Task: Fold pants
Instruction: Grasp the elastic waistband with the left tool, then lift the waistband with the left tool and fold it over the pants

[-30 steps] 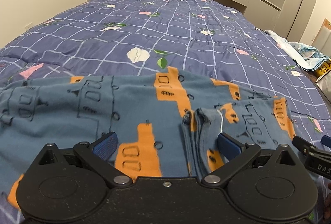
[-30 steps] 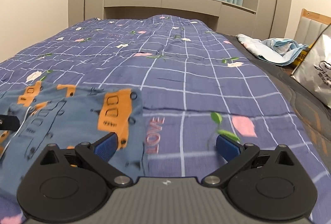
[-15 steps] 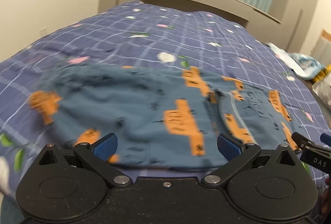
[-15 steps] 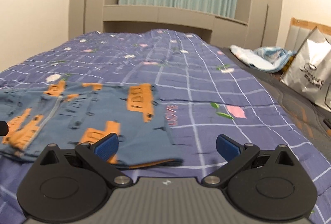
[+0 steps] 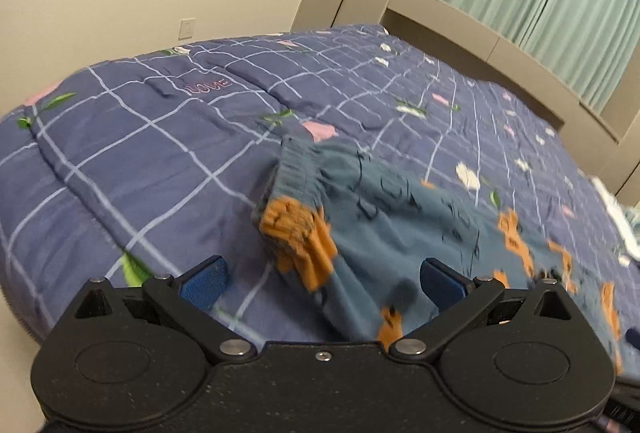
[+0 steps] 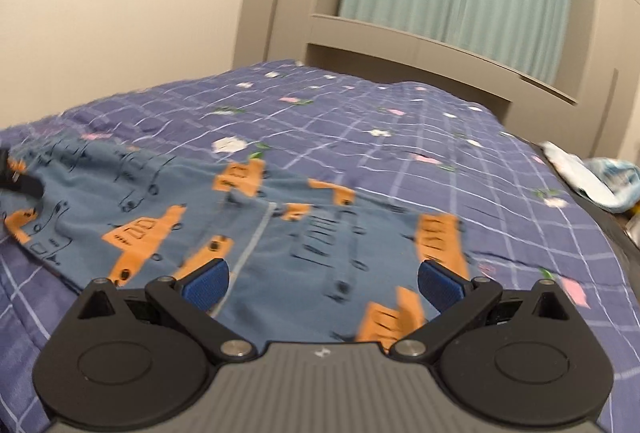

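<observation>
Blue pants (image 5: 400, 209) printed with orange vehicles lie folded lengthwise on the purple checked bedspread (image 5: 160, 137). In the left wrist view their gathered waistband (image 5: 296, 173) points up and left, and my left gripper (image 5: 323, 279) hovers open just in front of that end, holding nothing. In the right wrist view the pants (image 6: 248, 229) spread across the middle, and my right gripper (image 6: 322, 280) stands open over the near leg part, nothing between its blue pads (image 6: 438, 283). The other gripper's black tip (image 6: 20, 185) shows at the left edge.
The bedspread (image 6: 400, 137) runs back to a beige headboard shelf (image 6: 440, 45) with green curtains behind. A crumpled light cloth (image 6: 592, 181) lies at the bed's right side. The bed's near left corner (image 5: 24, 313) drops off beside a beige wall.
Both grippers have swung left over the pants. The left one now faces the waistband end instead of the middle; the right one now looks at the leg part instead of bare bedspread. Both stayed open.
</observation>
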`<state>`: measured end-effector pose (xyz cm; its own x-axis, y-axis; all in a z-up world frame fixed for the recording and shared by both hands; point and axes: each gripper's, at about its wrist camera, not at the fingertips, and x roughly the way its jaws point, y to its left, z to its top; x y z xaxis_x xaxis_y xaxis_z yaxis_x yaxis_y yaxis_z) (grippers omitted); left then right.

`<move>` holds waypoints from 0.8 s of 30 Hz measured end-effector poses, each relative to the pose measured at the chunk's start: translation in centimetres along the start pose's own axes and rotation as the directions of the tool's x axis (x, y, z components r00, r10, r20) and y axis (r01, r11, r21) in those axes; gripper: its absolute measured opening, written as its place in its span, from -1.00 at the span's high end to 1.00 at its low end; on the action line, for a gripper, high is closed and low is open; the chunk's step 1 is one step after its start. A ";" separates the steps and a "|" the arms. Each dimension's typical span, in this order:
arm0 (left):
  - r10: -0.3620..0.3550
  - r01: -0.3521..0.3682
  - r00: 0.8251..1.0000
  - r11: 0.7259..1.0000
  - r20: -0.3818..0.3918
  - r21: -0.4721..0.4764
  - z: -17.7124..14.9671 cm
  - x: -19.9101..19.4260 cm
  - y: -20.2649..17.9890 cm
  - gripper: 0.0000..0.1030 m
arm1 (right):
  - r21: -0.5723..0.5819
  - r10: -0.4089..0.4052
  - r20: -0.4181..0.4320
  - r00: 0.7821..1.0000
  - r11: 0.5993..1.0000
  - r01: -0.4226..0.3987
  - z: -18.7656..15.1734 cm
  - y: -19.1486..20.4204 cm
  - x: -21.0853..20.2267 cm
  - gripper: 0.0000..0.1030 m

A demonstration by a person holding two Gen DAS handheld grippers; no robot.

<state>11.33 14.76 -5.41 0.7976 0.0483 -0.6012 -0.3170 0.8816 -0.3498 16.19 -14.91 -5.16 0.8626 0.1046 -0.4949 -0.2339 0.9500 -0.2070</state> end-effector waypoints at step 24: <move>-0.092 0.123 0.986 0.964 0.136 -0.238 0.3 0.1 2.6 0.56 | -0.021 -0.008 -0.020 1.000 1.000 0.008 -0.9 1.0 1.0 -1.00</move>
<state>10.74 17.21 -6.11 0.8858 0.0301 -0.4630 -0.3293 0.7439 -0.5816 16.47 -14.15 -6.58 0.8555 0.0912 -0.5097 -0.2368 0.9443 -0.2286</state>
